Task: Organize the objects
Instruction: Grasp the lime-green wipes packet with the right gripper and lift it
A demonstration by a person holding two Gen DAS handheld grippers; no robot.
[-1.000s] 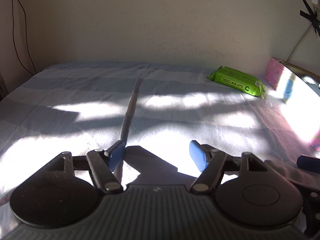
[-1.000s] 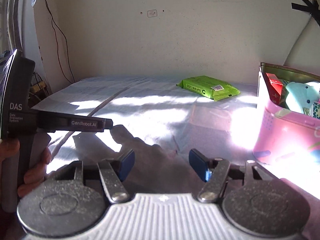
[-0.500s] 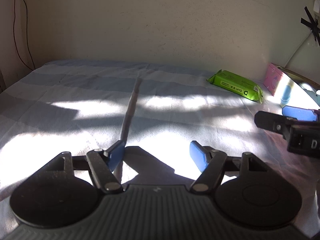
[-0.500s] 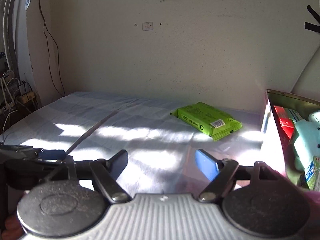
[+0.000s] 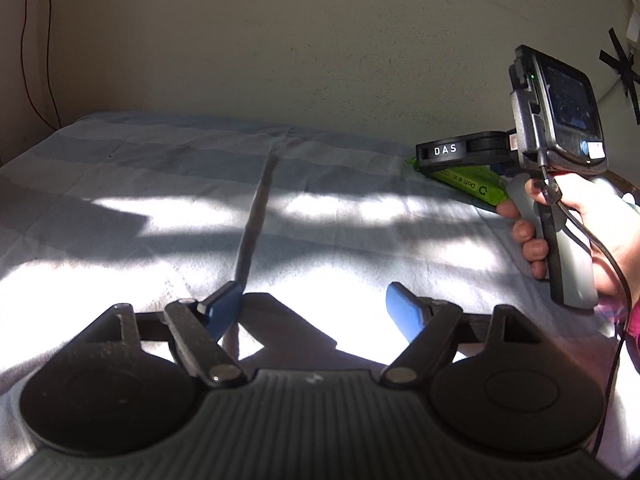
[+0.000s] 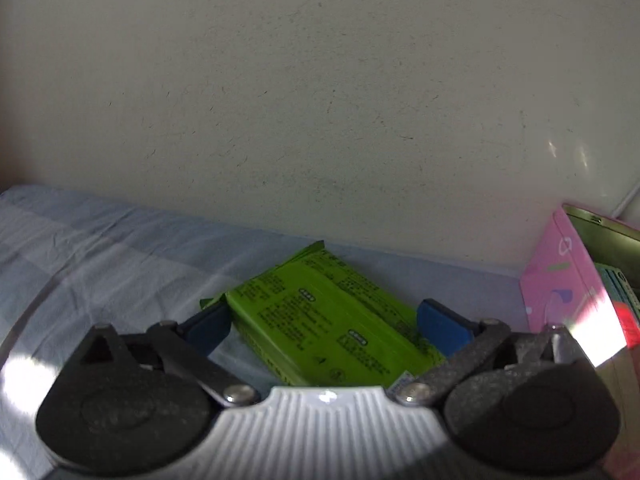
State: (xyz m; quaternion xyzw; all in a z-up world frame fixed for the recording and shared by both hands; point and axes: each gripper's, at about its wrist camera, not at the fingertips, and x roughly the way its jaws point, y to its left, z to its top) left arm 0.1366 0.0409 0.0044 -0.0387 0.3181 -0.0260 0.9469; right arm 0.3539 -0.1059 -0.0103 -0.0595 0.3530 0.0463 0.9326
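Observation:
A green wipes pack (image 6: 324,320) lies flat on the striped bed sheet near the back wall. My right gripper (image 6: 324,320) is open, its blue fingers on either side of the pack, apart from it. In the left wrist view the pack (image 5: 468,186) shows partly behind the right gripper's body (image 5: 556,136), held by a hand. My left gripper (image 5: 316,310) is open and empty, low over the sunlit sheet near the front.
A pink box (image 6: 568,288) with items inside stands right of the pack, close to the right finger. The wall runs just behind the pack. A long thin shadow line (image 5: 256,216) crosses the sheet.
My right gripper has moved forward and down to the green pack, which now lies between its open fingers. The left gripper has stayed nearly still.

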